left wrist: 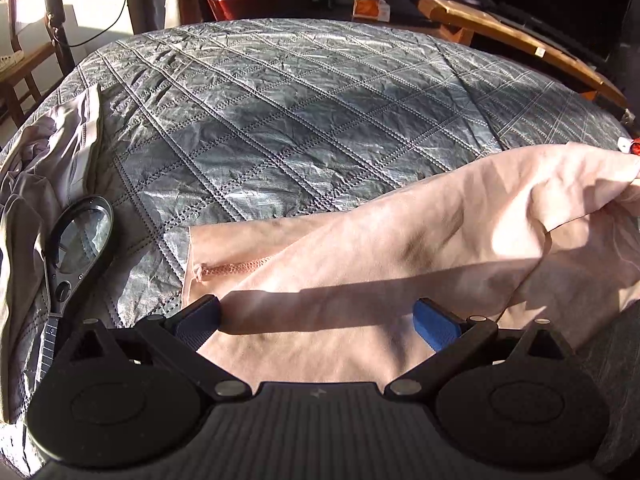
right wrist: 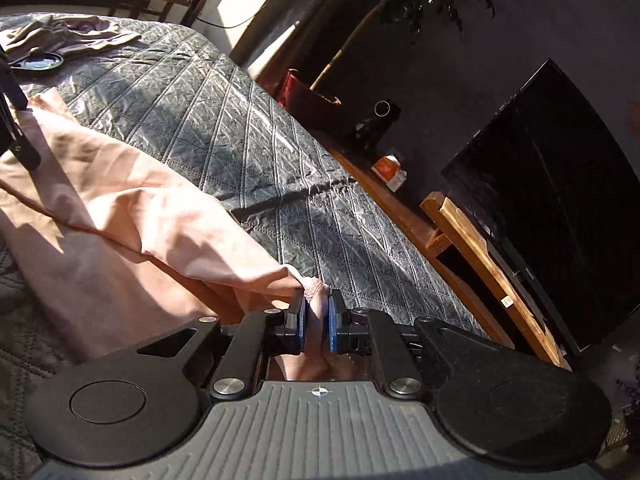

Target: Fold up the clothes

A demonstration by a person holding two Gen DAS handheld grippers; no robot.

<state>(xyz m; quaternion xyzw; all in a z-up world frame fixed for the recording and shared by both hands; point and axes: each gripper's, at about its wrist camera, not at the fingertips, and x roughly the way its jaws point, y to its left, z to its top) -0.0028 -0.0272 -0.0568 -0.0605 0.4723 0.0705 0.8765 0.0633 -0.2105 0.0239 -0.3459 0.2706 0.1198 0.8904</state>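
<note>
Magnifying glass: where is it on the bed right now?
The magnifying glass lies on the grey quilt at the left of the left wrist view, beside the crumpled beige garment and left of the pink garment.

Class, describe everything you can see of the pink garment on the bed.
The pink garment is soft, matte, cotton-like cloth with a stitched hem near one corner. It lies crumpled and partly folded over on the grey quilted bedspread. The right gripper is shut on a bunched edge, lifting it. The left gripper stands open above the cloth, its fingers either side of a flat part. Sunlight and shadows cross it.
</note>
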